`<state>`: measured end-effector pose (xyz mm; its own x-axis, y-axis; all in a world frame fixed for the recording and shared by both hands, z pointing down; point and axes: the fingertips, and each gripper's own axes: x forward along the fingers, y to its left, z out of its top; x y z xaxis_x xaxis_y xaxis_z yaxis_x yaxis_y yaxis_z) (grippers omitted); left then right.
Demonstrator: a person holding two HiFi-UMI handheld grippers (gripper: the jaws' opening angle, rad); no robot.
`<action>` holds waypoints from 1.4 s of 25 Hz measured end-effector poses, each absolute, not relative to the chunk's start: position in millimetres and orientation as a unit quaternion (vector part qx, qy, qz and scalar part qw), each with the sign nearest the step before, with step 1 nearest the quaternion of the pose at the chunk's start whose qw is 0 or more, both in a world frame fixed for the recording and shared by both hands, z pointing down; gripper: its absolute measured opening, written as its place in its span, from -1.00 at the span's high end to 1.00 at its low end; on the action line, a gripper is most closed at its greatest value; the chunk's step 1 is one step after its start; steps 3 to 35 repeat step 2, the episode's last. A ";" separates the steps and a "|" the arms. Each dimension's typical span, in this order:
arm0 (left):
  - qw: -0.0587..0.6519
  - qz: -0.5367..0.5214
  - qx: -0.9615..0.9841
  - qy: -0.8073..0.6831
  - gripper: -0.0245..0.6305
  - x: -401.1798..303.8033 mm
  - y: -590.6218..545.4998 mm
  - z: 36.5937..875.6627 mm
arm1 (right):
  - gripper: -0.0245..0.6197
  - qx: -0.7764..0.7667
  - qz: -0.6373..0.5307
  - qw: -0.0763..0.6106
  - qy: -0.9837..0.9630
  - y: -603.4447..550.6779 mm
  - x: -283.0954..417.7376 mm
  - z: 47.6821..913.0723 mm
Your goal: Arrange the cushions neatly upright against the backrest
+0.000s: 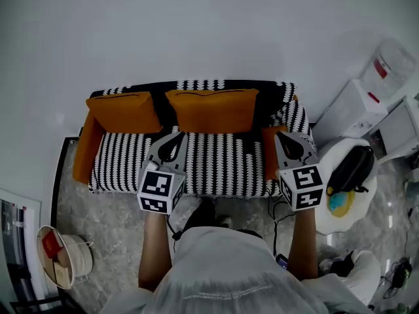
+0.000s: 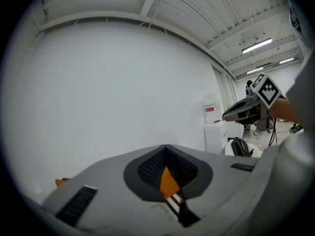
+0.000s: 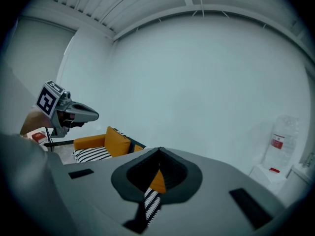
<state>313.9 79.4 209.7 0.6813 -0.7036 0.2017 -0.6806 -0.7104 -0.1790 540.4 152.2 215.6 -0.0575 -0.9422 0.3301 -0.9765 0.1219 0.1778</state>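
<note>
Logging left claw [image 1: 171, 140] and right claw [image 1: 288, 141] both pressed shut, empty, above black-and-white striped sofa [image 1: 216, 165]. Seeing two plump orange fabric cushions [image 1: 124, 112] upright at backrest. For orange pad [image 1: 270, 152] at right end, probably a third: open wide, grip top edge.

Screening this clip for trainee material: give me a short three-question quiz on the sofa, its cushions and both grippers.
1. True or false: the left gripper is clamped on a cushion.
2. In the head view, how many orange cushions stand against the backrest of the sofa? A one, B two, C four.
3. Fill in: the right gripper has its jaws ____, with nothing between them.
Key: 1 false; 2 B; 3 shut.
</note>
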 end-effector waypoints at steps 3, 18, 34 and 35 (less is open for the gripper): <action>0.045 -0.130 -0.915 0.379 0.90 314.6 79.2 210.2 | 0.91 0.661 0.048 0.186 -0.725 152.2 542.0 216.9; 0.045 -0.130 -0.915 0.379 0.90 314.6 79.2 210.2 | 0.91 0.661 0.048 0.186 -0.725 152.2 542.0 216.9; 0.045 -0.130 -0.915 0.379 0.90 314.6 79.2 210.2 | 0.91 0.661 0.048 0.186 -0.725 152.2 542.0 216.9; 0.045 -0.130 -0.915 0.379 0.90 314.6 79.2 210.2 | 0.91 0.661 0.048 0.186 -0.725 152.2 542.0 216.9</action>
